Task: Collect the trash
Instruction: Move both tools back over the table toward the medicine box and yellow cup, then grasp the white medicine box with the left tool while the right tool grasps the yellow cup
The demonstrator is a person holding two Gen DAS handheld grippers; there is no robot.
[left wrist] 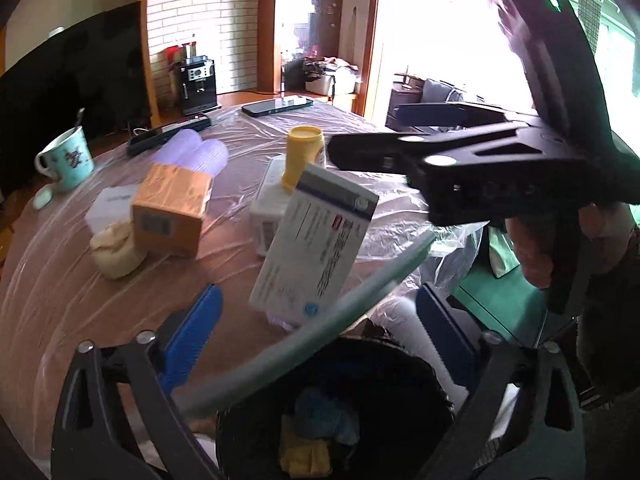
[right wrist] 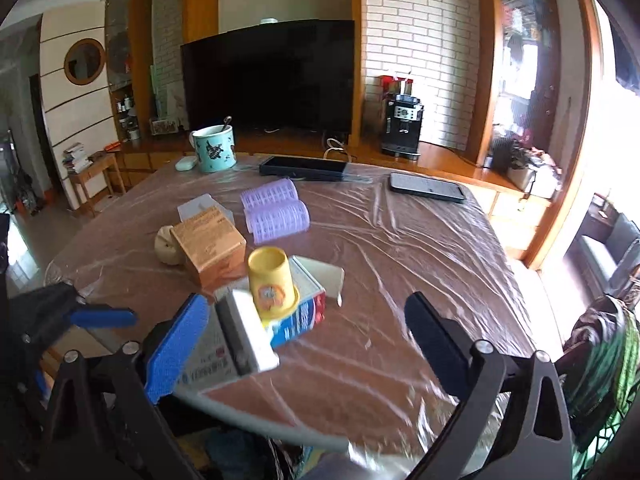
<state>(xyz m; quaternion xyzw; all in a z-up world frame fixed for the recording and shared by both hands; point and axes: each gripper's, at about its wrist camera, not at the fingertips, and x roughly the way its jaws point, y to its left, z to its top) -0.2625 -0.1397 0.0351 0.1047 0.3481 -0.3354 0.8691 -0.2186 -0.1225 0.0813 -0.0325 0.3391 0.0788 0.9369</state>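
A white printed carton [left wrist: 316, 240] hangs tilted and blurred in the air above the black trash bin [left wrist: 400, 360], which holds blue and yellow scraps. My left gripper [left wrist: 320, 300] is open, its blue pads wide on either side of the carton and not pressing it. My right gripper [right wrist: 308, 304] is open too. In its view the same carton [right wrist: 240, 340] is a blur beside its left blue pad, at the table's near edge. The right gripper [left wrist: 360, 132] also reaches in from the right in the left wrist view, held by a hand.
On the film-covered table [right wrist: 400, 260] stand a brown box [right wrist: 208, 244], a cream lump [right wrist: 166, 250], purple rollers [right wrist: 276, 208], a yellow cup [right wrist: 272, 284] upside down on a blue-white box, a mug [right wrist: 214, 148] and a phone [right wrist: 428, 186]. A pale strip [left wrist: 360, 292] edges the table.
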